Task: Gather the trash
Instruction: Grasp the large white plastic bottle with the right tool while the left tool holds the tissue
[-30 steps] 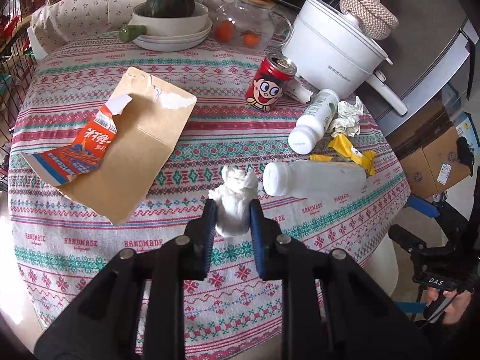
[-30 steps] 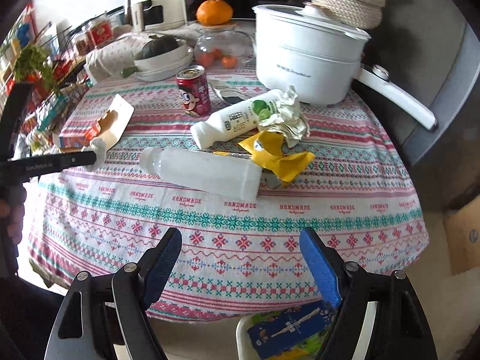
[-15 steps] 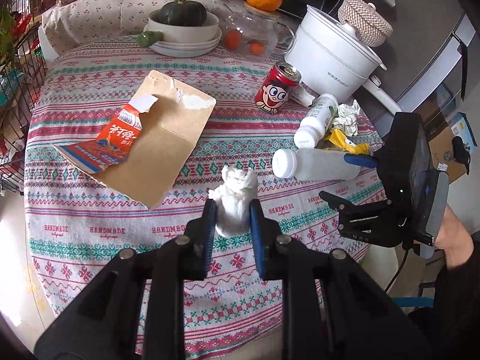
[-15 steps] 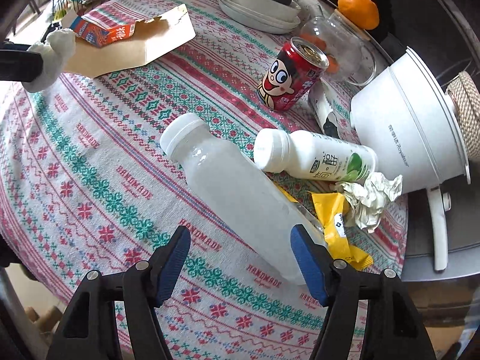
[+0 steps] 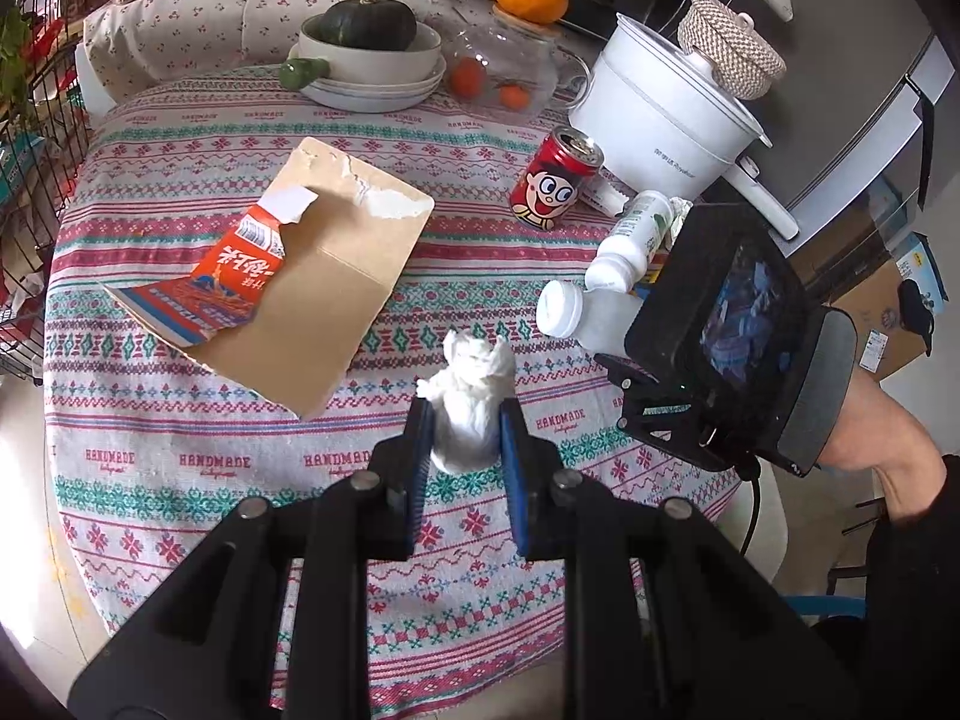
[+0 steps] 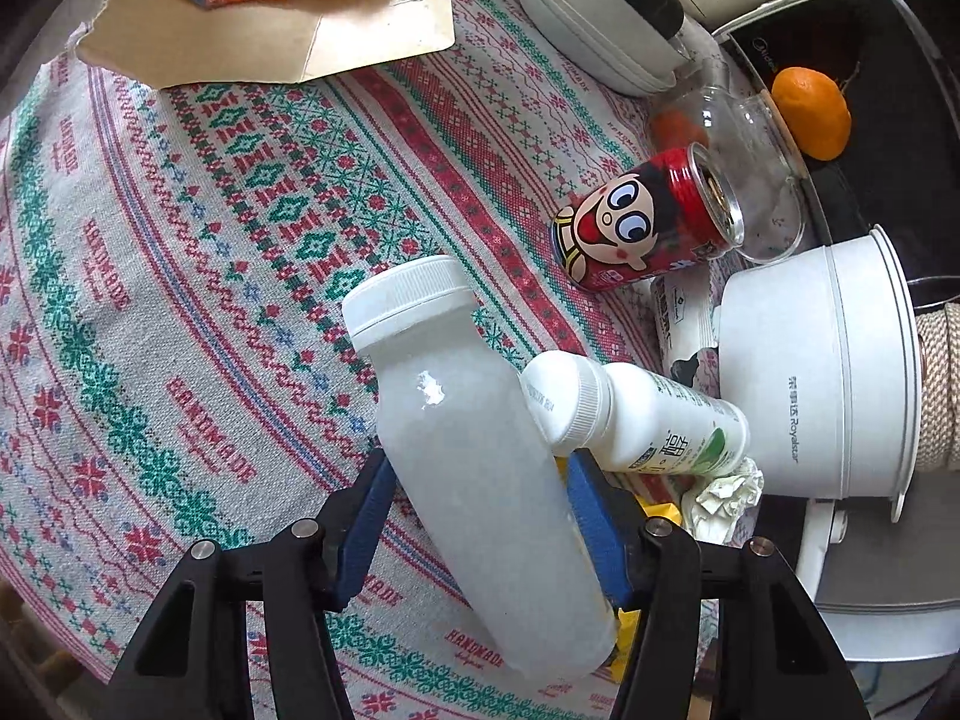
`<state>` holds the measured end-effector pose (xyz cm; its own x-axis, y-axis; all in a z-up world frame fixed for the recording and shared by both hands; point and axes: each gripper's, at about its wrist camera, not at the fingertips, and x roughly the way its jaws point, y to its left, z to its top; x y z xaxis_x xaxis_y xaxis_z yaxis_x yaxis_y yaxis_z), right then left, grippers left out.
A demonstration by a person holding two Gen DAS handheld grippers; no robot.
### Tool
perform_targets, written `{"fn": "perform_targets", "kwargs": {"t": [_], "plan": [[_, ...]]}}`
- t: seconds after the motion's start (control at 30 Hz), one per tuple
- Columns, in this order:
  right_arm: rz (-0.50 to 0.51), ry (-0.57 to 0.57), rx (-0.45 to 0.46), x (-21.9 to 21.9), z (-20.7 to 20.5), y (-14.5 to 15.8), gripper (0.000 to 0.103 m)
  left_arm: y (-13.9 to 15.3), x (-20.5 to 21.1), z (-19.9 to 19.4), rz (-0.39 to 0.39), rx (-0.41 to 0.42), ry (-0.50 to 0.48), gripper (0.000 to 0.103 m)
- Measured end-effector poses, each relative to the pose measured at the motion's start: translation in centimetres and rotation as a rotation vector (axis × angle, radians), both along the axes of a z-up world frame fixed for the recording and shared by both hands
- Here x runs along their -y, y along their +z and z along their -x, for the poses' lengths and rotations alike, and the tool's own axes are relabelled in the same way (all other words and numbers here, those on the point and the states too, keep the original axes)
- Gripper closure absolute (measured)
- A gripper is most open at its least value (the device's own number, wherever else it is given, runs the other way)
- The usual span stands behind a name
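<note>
My left gripper (image 5: 463, 414) is shut on a crumpled white tissue (image 5: 471, 402) and holds it above the patterned tablecloth (image 5: 180, 468). My right gripper (image 6: 480, 480) has its jaws around the body of a frosted white bottle (image 6: 468, 420) lying on the cloth; both blue pads sit at its sides, whether they press it I cannot tell. A second white bottle with a green label (image 6: 636, 414) lies against it. A red cartoon can (image 6: 648, 222) stands behind. A torn cardboard carton (image 5: 288, 276) lies at the left. A yellow wrapper (image 6: 660, 516) and crumpled paper (image 6: 726, 495) lie under the bottles.
A white electric pot (image 5: 666, 120) with a woven lid stands at the back right. A bowl with a green squash (image 5: 369, 42) and a glass jar (image 5: 504, 72) with an orange on top stand at the back. A wire rack (image 5: 24, 120) is at the left.
My right gripper has moved in over the frosted bottle and its jaws have narrowed around it. My left gripper still holds the tissue, drawn back slightly.
</note>
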<state>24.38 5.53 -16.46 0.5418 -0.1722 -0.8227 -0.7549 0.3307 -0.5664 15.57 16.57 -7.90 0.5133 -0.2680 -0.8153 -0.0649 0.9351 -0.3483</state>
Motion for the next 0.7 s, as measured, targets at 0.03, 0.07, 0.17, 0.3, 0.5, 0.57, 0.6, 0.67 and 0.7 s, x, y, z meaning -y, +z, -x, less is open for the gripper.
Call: {"fn": "perform_targets", "kwargs": {"t": [0.03, 0.07, 0.17, 0.3, 0.5, 0.57, 0.6, 0.67, 0.7], "plan": [[-0.002, -0.017, -0.016, 0.0, -0.2, 0.1, 0.044, 0.0, 0.0, 0.0, 0.002, -0.002, -0.002, 0.079], [-0.021, -0.055, -0.051, 0.1, -0.5, 0.4, 0.044, 0.0, 0.1, 0.0, 0.002, -0.003, -0.002, 0.079], [-0.137, -0.257, -0.205, 0.7, -2.5, 1.4, 0.045, 0.0, 0.0, 0.1, 0.005, -0.001, 0.001, 0.079], [-0.244, -0.460, -0.326, 2.1, -4.1, 1.8, 0.045, 0.1, -0.3, 0.2, 0.011, 0.000, 0.008, 0.079], [-0.276, -0.473, -0.310, 3.4, -3.8, 0.6, 0.053, 0.5, -0.3, 0.3, 0.009, 0.008, 0.002, 0.079], [-0.321, -0.481, -0.305, 3.9, -2.8, 1.2, 0.053, 0.5, -0.3, 0.4, 0.005, 0.011, -0.001, 0.079], [-0.343, -0.487, -0.296, 4.2, -2.5, 1.6, 0.053, 0.5, -0.2, 0.4, 0.005, 0.011, -0.003, 0.079], [-0.389, -0.501, -0.284, 5.0, -1.3, 2.6, 0.053, 0.6, 0.1, 0.4, 0.005, 0.013, -0.008, 0.079], [-0.415, -0.506, -0.275, 5.5, -0.7, 3.2, 0.053, 0.7, 0.2, 0.5, 0.005, 0.015, -0.011, 0.079]]}}
